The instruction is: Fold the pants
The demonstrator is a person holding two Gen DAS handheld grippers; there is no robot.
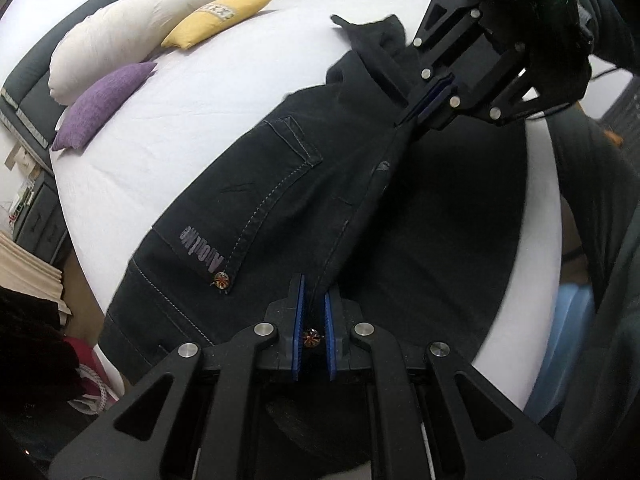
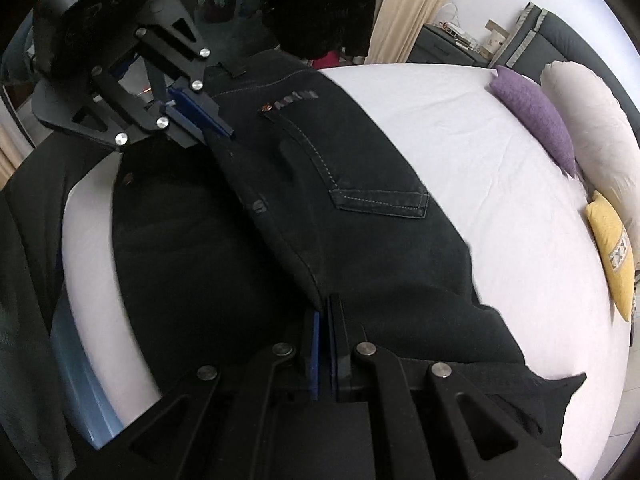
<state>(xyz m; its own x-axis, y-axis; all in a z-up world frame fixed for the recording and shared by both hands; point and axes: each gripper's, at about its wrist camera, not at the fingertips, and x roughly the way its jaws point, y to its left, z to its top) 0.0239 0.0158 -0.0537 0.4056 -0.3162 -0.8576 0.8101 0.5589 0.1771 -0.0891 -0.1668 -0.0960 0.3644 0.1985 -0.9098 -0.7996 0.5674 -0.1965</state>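
Black jeans (image 1: 280,184) with a stitched back pocket lie on the white bed sheet (image 1: 200,100). One long edge is lifted off the bed and stretched taut between the two grippers. My left gripper (image 1: 314,312) is shut on that edge near the waistband, beside a copper rivet. My right gripper (image 1: 416,114) is shut on the same edge farther along the leg. In the right wrist view the right gripper (image 2: 324,316) pinches the raised fold of the jeans (image 2: 360,240), and the left gripper (image 2: 216,130) grips it at upper left. Dark cloth lies beneath the raised edge.
A long white pillow (image 1: 120,28), a yellow cushion (image 1: 220,18) and a purple cushion (image 1: 100,108) lie along the grey headboard. A person in dark clothing (image 1: 600,200) stands at the bed's edge. A nightstand (image 1: 36,216) and beige curtain (image 2: 412,8) flank the bed.
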